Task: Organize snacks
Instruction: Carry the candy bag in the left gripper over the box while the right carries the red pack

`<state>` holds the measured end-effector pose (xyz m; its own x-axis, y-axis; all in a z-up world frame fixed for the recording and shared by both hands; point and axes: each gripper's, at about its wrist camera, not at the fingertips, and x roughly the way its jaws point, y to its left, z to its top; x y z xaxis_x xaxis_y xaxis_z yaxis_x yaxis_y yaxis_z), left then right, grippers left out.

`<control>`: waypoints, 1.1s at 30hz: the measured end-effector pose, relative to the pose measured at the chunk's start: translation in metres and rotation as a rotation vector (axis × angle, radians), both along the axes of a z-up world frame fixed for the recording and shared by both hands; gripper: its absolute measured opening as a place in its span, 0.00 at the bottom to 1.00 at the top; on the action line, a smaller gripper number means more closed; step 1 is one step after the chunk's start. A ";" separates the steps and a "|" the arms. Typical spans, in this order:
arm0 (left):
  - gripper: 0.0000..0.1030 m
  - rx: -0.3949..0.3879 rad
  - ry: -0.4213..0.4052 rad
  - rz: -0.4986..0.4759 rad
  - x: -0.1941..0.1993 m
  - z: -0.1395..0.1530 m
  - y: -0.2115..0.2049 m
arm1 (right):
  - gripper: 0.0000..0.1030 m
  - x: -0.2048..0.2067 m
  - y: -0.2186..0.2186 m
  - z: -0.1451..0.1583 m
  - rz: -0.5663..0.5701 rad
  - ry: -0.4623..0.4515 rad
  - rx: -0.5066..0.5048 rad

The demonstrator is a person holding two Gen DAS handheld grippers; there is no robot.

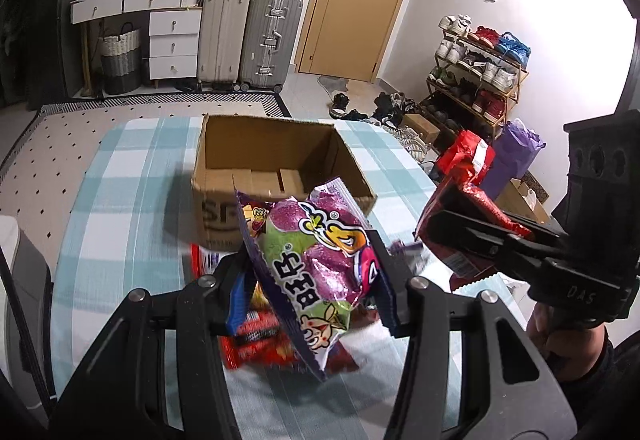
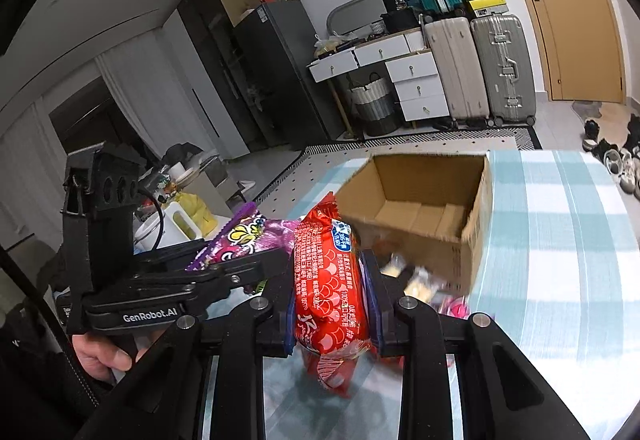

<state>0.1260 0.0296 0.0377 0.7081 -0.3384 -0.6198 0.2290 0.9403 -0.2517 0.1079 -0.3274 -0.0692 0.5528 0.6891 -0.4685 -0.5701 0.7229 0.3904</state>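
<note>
The left tongs (image 1: 308, 272) clamp a purple snack bag (image 1: 316, 260) above the counter (image 1: 120, 200), near the open cardboard box (image 1: 276, 168). The right tongs (image 2: 330, 280) pinch a red snack packet (image 2: 328, 288) alongside.

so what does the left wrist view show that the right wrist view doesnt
Only the left wrist view: the shoe rack by the wall, the purple bag on the floor, and red snack packs lying on the table under the left gripper.

Only the right wrist view: the dark fridge, a yellow bottle, and the hand holding the left gripper.

Both: the cardboard box on the checked tablecloth, the purple snack bag in the left gripper, the red snack pack in the right gripper, suitcases, drawers, door.
</note>
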 end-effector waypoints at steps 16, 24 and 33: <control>0.46 0.038 0.017 0.011 0.121 0.019 0.002 | 0.26 0.093 0.012 0.015 0.009 0.019 -0.004; 0.46 0.042 0.044 0.036 0.147 -0.006 0.010 | 0.17 0.122 0.018 -0.011 -0.010 0.081 -0.018; 0.46 0.003 0.025 0.113 0.100 -0.021 0.051 | 0.26 0.093 0.020 -0.042 0.040 0.137 -0.032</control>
